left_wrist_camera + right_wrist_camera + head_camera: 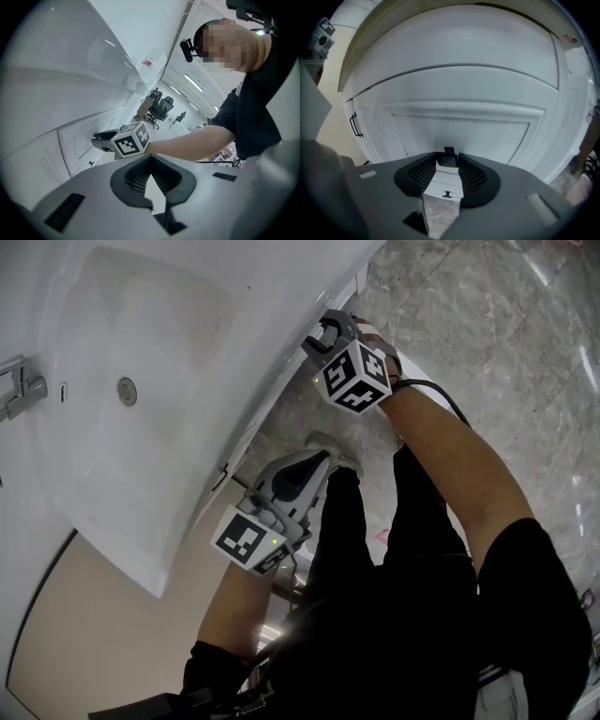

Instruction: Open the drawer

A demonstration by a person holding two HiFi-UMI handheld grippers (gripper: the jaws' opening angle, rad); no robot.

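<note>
The white vanity drawer front [459,131] fills the right gripper view, under the curved counter edge. Its small black handle [449,158] sits right at the tips of my right gripper [449,161], filling the gap, with the pads against both its sides. In the head view that right gripper [328,331] is pressed up to the cabinet front below the counter lip. My left gripper [322,460] hangs lower, away from the cabinet, shut with nothing in it. From the left gripper [150,160] I look at the right gripper's marker cube [132,139].
A white basin [84,484] with drain [127,391] and tap [23,390] lies at the left. Another black handle [355,124] is on the neighbouring cabinet door; a second small handle [447,193] shows lower down. Grey marble floor [487,324] and the person's dark legs [375,549] lie below.
</note>
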